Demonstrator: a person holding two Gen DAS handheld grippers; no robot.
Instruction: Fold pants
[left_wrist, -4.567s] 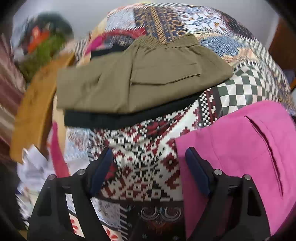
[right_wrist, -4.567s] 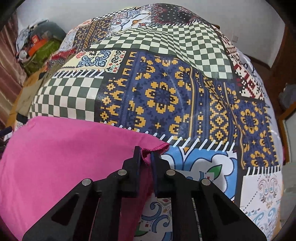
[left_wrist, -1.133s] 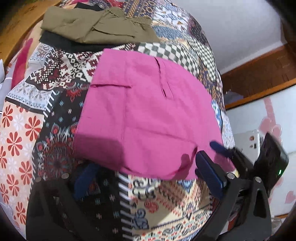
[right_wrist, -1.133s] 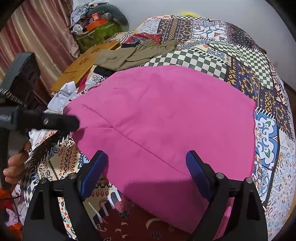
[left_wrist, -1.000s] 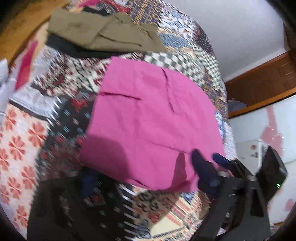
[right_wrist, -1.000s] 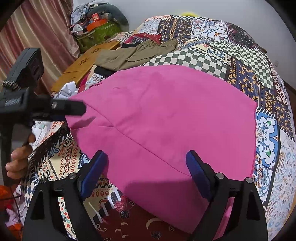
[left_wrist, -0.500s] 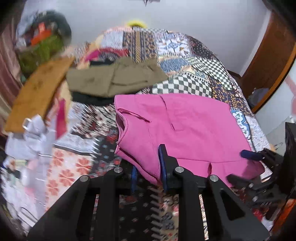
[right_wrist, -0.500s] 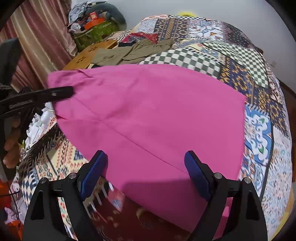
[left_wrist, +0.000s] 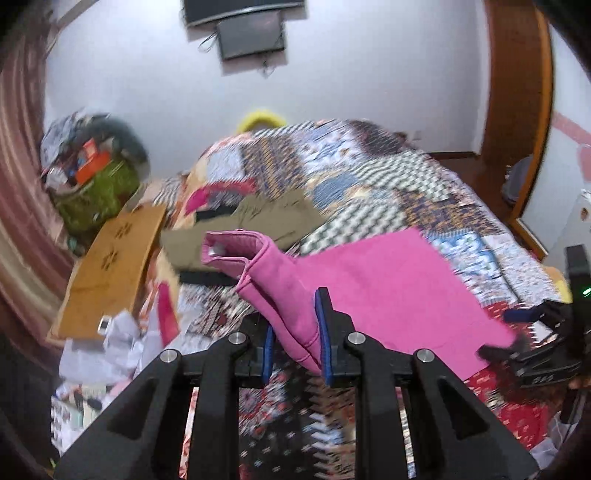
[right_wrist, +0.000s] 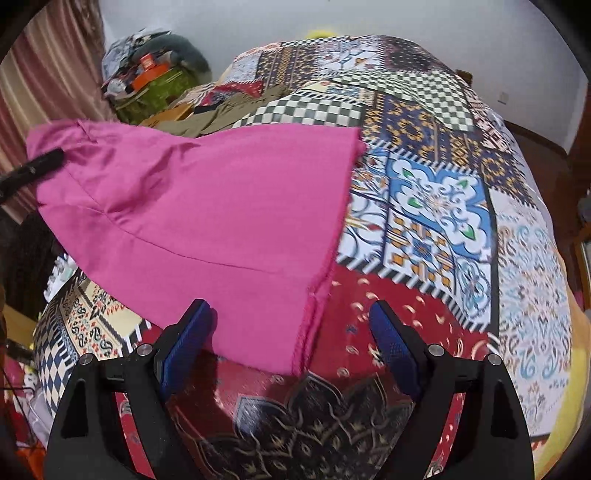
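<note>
Filling the lower frame of each wrist view, the left gripper (left_wrist: 295, 334) and right gripper (right_wrist: 291, 341) are showing matte black angular frames, silver round screws at the pivots, and blue ribbed pads (right_wrist: 393, 343) lining the fingers.

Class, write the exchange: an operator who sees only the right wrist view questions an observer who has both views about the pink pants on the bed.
Operator: My view shows the pink pants raised at the far left. What holds them there?
Observer: The left gripper is shut on a fold of them, just below the waistband.
Operator: How does that waistband sit?
Observer: It gapes open like a mouth and stands up above the quilt, while the far end of the pants lies flat.
</note>
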